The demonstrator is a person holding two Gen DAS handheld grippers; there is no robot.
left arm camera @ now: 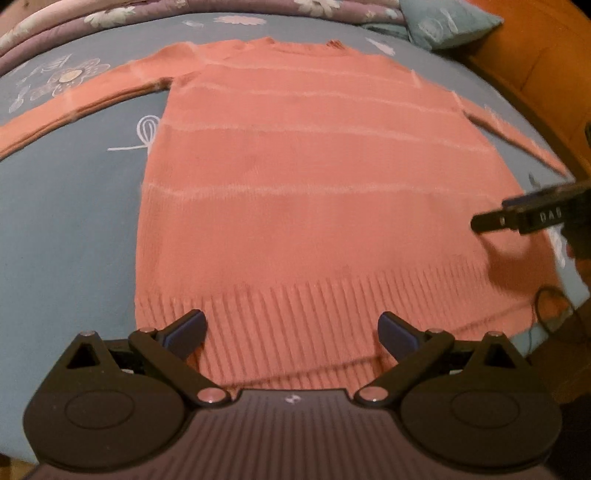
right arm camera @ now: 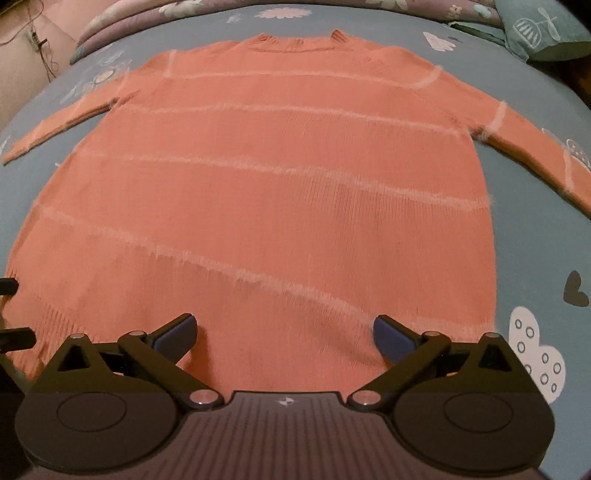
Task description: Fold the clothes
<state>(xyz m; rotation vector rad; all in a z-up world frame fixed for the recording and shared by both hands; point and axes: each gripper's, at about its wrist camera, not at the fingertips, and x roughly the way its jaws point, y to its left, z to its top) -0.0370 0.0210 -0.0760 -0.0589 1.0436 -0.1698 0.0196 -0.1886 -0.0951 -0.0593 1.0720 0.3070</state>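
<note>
An orange knit sweater (left arm camera: pixel 314 192) with thin pale stripes lies flat on the blue bedsheet, collar away from me, both sleeves spread sideways. My left gripper (left arm camera: pixel 291 328) stands open above the ribbed hem (left arm camera: pixel 295 314), nothing between its fingers. In the right wrist view the sweater (right arm camera: pixel 266 192) fills the frame, and my right gripper (right arm camera: pixel 284 328) is open wide over its lower part, holding nothing. The right gripper's finger (left arm camera: pixel 517 218) juts in from the right edge of the left wrist view, over the sweater's right side. A bit of the left gripper shows at the left edge (right arm camera: pixel 11 314).
The bedsheet (left arm camera: pixel 66 221) is blue with white flower prints. A folded floral quilt (left arm camera: pixel 55 22) lies along the far edge and a teal pillow (left arm camera: pixel 450 22) at the far right. A wooden bed frame (left arm camera: pixel 535 74) runs down the right side, with a cable (left arm camera: pixel 550 306) near it.
</note>
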